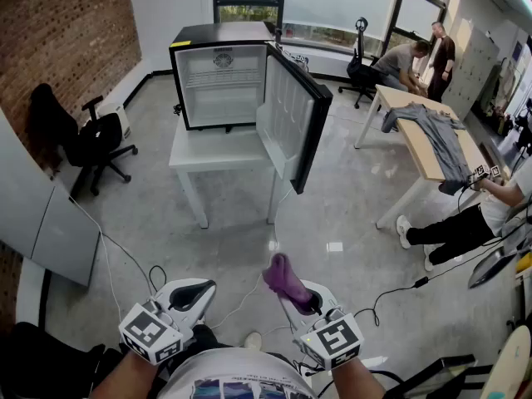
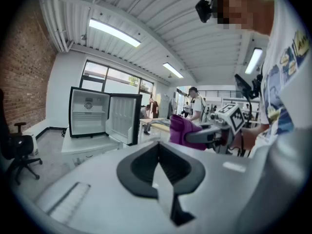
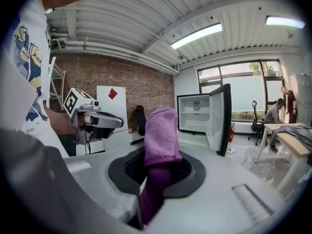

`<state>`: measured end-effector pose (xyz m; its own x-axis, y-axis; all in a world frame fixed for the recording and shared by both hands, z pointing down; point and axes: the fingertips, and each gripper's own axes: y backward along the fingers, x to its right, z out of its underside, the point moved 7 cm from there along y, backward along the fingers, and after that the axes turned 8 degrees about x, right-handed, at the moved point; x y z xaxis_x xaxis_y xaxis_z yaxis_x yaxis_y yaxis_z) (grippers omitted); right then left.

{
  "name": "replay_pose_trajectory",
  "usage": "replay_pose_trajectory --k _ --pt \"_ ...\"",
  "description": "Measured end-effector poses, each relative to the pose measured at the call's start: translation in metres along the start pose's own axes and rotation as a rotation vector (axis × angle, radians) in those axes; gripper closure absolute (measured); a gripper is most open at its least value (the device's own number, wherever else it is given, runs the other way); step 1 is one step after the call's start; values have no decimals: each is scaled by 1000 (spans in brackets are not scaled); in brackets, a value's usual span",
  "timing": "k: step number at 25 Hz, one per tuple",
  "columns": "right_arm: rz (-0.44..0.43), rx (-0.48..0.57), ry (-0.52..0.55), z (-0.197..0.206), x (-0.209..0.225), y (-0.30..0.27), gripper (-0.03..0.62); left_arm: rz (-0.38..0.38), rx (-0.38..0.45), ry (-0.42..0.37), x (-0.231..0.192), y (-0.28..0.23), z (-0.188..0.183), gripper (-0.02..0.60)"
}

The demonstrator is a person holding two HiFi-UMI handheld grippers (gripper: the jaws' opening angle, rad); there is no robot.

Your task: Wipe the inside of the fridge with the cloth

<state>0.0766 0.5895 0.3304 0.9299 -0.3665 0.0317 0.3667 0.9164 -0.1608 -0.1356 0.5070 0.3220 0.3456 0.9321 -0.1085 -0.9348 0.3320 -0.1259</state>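
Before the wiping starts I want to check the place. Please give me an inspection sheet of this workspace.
Surface: white table, carries only the mini fridge.
Job's things: mini fridge, door open, shelf looks bare; purple cloth, far from it.
Clutter: nothing seen.
Grippers: left gripper shut, empty; right gripper shut on the purple cloth.
Cables: white cable and black cable lie on the floor.
Surroundings: brick wall, office chair, wooden table with grey garment, people at right.

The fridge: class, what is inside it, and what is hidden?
Inside the fridge are white walls and one wire shelf with nothing seen on it. Its black top hides the inner ceiling.
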Motion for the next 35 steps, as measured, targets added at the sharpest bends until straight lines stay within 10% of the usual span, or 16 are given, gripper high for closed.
replay_pose_trajectory --k 22,35 --pt "-53 -35 -4 -19 26 -61 539 31 7 -5 -19 -40 -13 575" --pt "64 -50 -27 -30 62 -149 539 24 9 2 -129 -54 -23 575"
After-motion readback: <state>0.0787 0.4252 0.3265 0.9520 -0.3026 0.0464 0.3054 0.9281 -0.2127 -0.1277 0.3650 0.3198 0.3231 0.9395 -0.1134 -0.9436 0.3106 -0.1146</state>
